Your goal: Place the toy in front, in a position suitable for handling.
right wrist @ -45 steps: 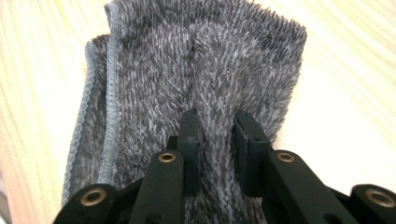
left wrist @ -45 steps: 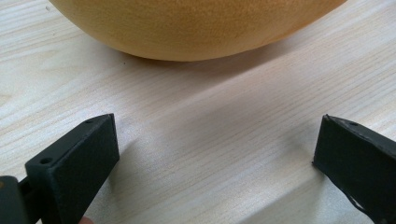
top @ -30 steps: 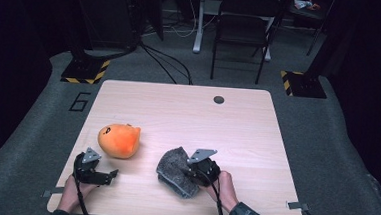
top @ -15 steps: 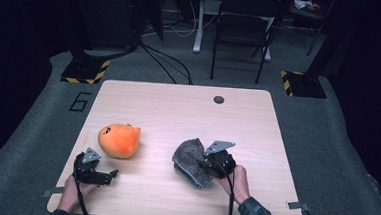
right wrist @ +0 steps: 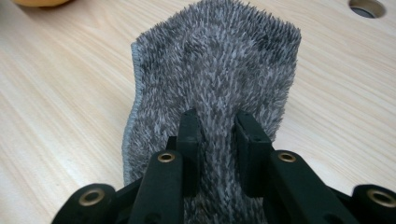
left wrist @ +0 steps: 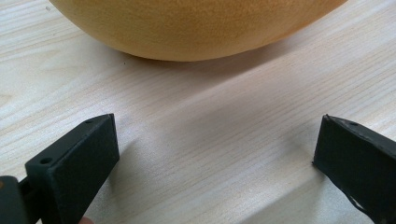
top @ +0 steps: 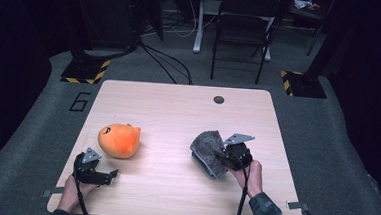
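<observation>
Right of the orange plush toy (top: 119, 140), we see the right tongs (top: 219, 156) pinching the grey fuzzy cloth (top: 209, 146), a ridge of its pile squeezed between the two black jaws in the right gripper view. Compared with a second ago, that hand has carried the cloth farther away from the toy, toward the right half of the desk (top: 178, 112), and the cloth now stands bunched and partly lifted rather than spread flat; its lower edge seems to touch the wood, though we cannot be sure. We judge that the cloth is in transit, firmly held, and that a setting-down or spreading step is not yet done.

Just below the toy, near the desk's front edge, the left tongs (top: 105, 175) have kept their place. Their jaws stand spread wide with bare wood between them, and the toy's rounded orange side lies close ahead of them, apart from both jaws.

Beyond the toy, the desk is pale wood-grain laminate with a round cable hole (top: 219, 99) near its far edge. Farther back we see grey carpet, a black chair (top: 243, 25), trailing cables, and two yellow-and-black striped bases (top: 85, 71) in a dim room.
</observation>
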Demonstrator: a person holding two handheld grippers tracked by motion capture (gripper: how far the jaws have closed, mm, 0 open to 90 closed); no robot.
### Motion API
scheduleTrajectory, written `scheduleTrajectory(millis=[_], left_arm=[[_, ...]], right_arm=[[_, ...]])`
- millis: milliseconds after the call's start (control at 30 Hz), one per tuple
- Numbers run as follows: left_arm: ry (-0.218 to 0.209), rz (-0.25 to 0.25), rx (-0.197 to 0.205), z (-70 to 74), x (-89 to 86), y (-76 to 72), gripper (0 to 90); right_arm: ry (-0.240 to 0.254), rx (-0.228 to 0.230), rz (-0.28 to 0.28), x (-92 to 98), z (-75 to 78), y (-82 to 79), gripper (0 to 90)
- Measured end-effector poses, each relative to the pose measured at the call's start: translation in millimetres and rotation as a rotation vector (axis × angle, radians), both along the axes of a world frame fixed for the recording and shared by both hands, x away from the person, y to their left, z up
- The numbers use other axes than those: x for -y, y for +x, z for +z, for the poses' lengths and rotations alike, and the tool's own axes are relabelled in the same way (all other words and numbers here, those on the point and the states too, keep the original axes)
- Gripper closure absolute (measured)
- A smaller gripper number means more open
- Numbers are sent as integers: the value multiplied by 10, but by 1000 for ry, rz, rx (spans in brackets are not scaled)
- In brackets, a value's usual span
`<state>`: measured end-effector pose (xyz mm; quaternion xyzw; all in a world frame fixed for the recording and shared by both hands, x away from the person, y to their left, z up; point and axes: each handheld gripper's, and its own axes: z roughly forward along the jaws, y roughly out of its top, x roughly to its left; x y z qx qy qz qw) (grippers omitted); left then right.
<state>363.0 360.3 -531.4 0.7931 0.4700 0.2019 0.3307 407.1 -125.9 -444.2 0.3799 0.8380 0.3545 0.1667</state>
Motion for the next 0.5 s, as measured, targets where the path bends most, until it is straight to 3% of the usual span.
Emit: scheduleTrajectory(millis=[500], left_arm=[[-1, 1, 2, -2, 1, 2, 0]], right_arm=[[34, 11, -169, 555, 48, 169, 737]])
